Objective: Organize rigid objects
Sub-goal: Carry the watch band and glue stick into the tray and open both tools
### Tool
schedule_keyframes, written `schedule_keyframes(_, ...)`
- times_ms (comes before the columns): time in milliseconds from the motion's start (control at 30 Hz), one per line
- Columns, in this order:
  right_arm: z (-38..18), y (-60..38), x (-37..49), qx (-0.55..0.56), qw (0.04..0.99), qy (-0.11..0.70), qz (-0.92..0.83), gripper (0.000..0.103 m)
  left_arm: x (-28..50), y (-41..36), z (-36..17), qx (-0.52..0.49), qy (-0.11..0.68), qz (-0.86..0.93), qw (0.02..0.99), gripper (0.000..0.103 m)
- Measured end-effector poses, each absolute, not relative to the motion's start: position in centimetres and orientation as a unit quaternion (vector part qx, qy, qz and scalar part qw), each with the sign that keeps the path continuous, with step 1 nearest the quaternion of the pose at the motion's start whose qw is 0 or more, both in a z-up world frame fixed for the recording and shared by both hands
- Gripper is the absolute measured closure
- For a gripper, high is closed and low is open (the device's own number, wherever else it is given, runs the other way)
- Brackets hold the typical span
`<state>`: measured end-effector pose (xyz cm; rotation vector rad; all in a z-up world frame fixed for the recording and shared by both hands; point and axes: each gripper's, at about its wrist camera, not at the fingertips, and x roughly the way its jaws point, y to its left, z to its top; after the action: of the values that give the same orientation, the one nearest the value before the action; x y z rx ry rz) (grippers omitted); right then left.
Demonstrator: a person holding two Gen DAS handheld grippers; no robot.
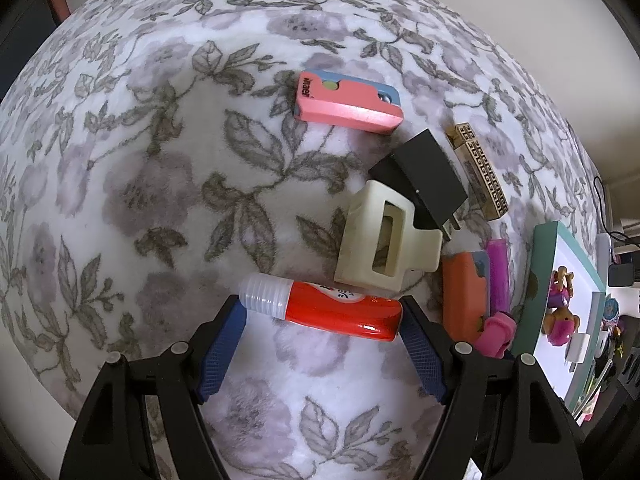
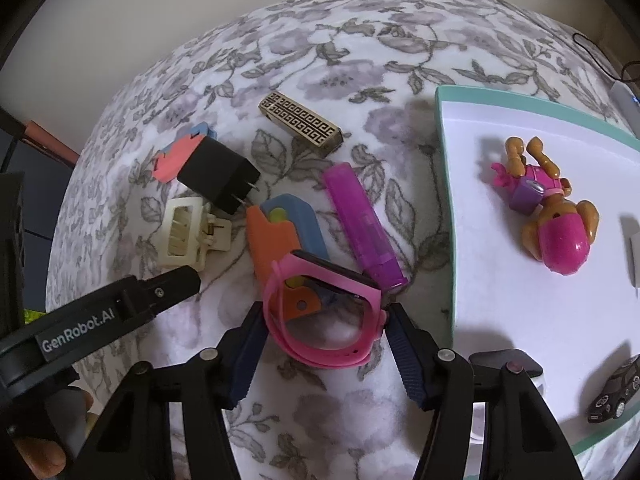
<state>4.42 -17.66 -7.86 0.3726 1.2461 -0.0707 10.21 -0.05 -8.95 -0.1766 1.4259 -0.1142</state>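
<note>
The left hand-held gripper (image 1: 322, 322) points steeply down at a flowered blanket (image 1: 160, 184). A red glue bottle (image 1: 324, 308) lies crosswise between its blue pads (image 1: 222, 354); both ends sit right at the pad tips, but whether the pads press on it is not clear. Just beyond the bottle lie a cream hair clip (image 1: 384, 236) and a black plug (image 1: 424, 180), the plug overlapping the clip's far edge. Further ahead lies a pink box (image 1: 348, 102), and ahead to the right a gold patterned bar (image 1: 482, 172).

The right hand-held gripper (image 2: 326, 334) has its jaws partly apart with a pink watch band (image 2: 324, 316) between them. The right pad touches the band's edge; contact on the left side is hard to judge. The band hides the near end of an orange and blue cutter (image 2: 280, 232). A purple lighter (image 2: 364, 224) lies just beyond the right pad. To the right, a white tray (image 2: 500, 300) with a teal rim holds a toy dog (image 2: 552, 216) and a small dark toy car (image 2: 614, 390); 2 more things on it are cut off.
</note>
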Motion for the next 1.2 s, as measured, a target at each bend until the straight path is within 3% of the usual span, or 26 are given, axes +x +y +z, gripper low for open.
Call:
schedule_keyframes(500, -2.2, -21.9, 2.2, 0.185, 0.822, 0.532, -0.083, 0.04, 9.9, -3.0, -3.3, -0.057, 0.592, -0.084, 0.8, 0.025)
schedule_keyframes(1200, -3.3, -34.9, -3.0, 0.259, 0.755, 0.551, -0.243, 0.04, 5.5, -15.0, -2.5, 0.016, 0.591, -0.198, 0.781, 0.025)
